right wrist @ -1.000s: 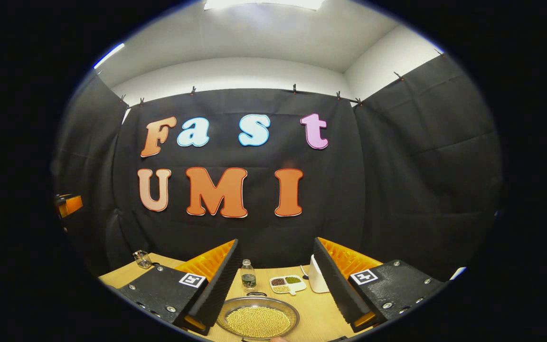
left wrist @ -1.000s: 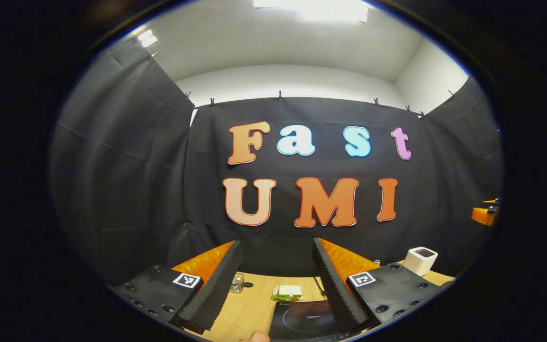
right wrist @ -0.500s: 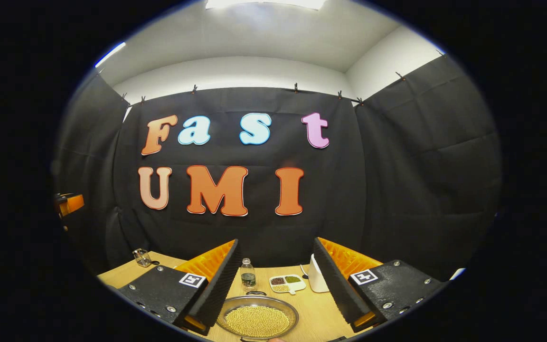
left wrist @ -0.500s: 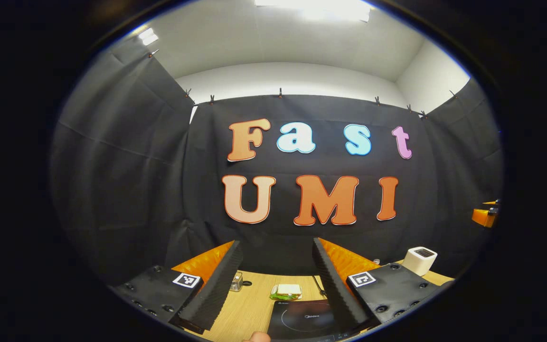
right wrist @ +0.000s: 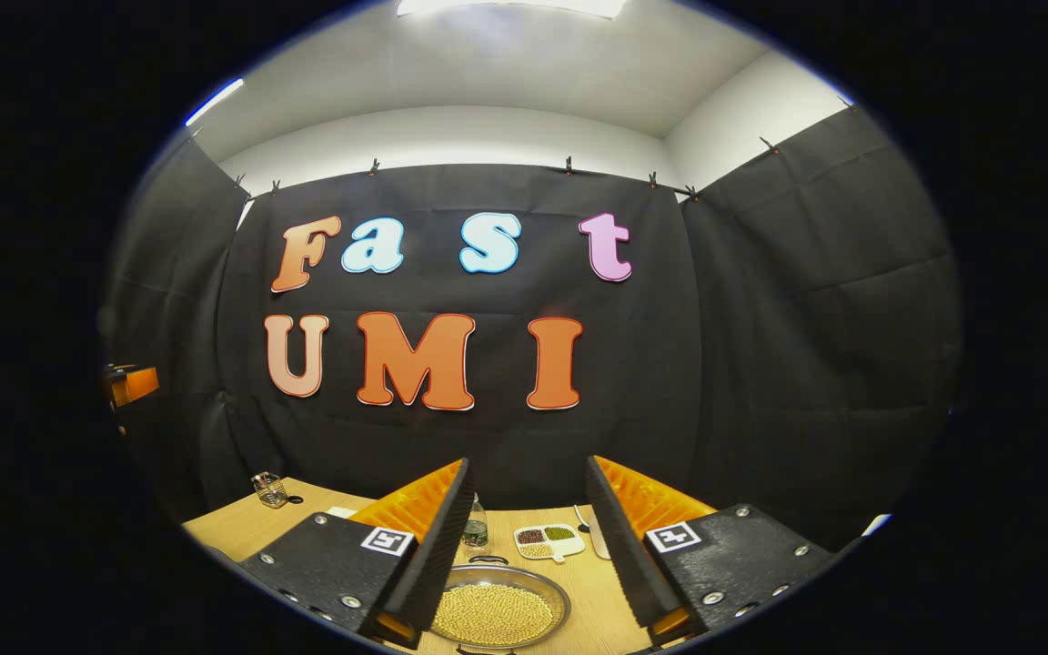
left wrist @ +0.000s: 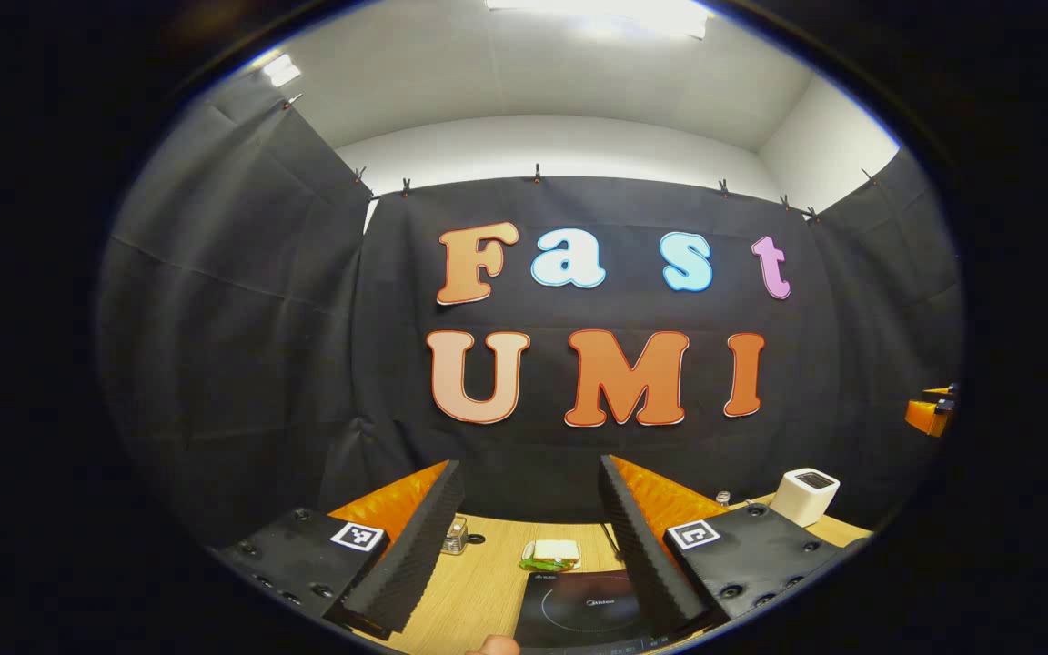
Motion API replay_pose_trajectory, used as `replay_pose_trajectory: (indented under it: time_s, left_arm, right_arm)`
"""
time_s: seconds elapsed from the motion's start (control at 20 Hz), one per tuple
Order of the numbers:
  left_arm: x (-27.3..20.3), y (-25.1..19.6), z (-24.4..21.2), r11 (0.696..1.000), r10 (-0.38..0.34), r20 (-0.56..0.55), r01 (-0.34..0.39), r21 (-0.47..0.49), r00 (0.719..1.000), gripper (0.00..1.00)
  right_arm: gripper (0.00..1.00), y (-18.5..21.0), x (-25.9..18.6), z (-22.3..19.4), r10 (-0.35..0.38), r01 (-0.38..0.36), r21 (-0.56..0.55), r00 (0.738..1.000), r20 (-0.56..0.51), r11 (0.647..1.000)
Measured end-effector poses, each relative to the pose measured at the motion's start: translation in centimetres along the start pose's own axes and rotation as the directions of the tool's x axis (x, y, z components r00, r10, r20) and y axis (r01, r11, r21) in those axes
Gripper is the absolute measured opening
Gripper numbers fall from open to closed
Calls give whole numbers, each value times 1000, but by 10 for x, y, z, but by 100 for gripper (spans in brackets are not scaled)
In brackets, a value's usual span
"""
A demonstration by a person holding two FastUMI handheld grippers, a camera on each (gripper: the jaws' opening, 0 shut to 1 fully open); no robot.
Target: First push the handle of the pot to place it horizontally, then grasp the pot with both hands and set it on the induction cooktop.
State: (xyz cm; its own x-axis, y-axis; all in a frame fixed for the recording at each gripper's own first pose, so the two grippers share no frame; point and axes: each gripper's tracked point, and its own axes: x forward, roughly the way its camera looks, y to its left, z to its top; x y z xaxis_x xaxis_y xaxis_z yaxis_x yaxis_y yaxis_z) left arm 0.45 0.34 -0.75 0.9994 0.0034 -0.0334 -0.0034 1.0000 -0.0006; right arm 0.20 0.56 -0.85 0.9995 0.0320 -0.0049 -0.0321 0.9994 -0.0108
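A steel pot [right wrist: 497, 614] filled with yellow beans sits on the wooden table low in the right gripper view. One small loop handle [right wrist: 488, 560] points away at its far rim. My right gripper [right wrist: 529, 464] hovers above and behind the pot, open, nothing between its fingers. In the left gripper view the black induction cooktop [left wrist: 579, 608] lies on the table under the right finger. My left gripper [left wrist: 529, 468] is open and empty above the table. A fingertip of a hand [left wrist: 492, 646] shows at the bottom edge.
Beyond the pot stand a small bottle [right wrist: 476, 528], a divided dish of beans [right wrist: 549, 539] and a white object [right wrist: 599, 544]. A glass jar [right wrist: 269, 491] sits far left. Behind the cooktop lie a green-and-white packet [left wrist: 551, 553], a small jar [left wrist: 456, 535] and a white box [left wrist: 806, 496].
The right gripper's fingers have come slightly closer together and its view has shifted a little. The left gripper has hardly moved.
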Motion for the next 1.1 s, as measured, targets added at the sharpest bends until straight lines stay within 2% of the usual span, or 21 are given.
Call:
replay_pose_trajectory:
  time_s: [0.05, 0.1, 0.2, 0.25, 0.55, 0.65, 0.75, 1.1]
  left_arm:
    - [0, 0, 0, 1000, 1, 2, -1, 1, 1000, 99]
    - [0, 0, 0, 1000, 0, 4, 0, 0, 1000, 99]
    - [-2, -1, 1, 1000, -4, 6, 4, -2, 1000, 99]
    - [-3, -2, 1, 1000, -7, 6, 7, -5, 1000, 99]
    - [-4, 4, 1, 1000, 3, 7, -3, 2, 1000, 99]
    - [-6, 4, 2, 1000, 4, 9, -4, 2, 1000, 99]
    - [-7, 6, 2, 1000, 3, 10, -3, 1, 1000, 99]
    - [-4, 3, -3, 1000, -4, 0, 4, -4, 1000, 99]
  right_arm:
    - [67, 2, -2, -1, 6, -6, 2, 1000, -1, 1000]
    - [67, 3, -1, -4, 9, -9, -1, 1000, -8, 1000]
    - [58, 6, -1, -13, 9, -9, -17, 1000, -26, 1000]
    - [45, 8, -2, -19, 11, -12, -25, 999, -38, 1000]
    - [14, 22, -3, -63, 27, -30, -24, 991, -133, 999]
    - [10, 30, -7, -83, 42, -48, -32, 983, -176, 998]
    - [0, 40, -13, -102, 64, -71, -24, 976, -210, 997]
    - [0, 57, -32, -172, 94, -100, -1, 938, -333, 995]
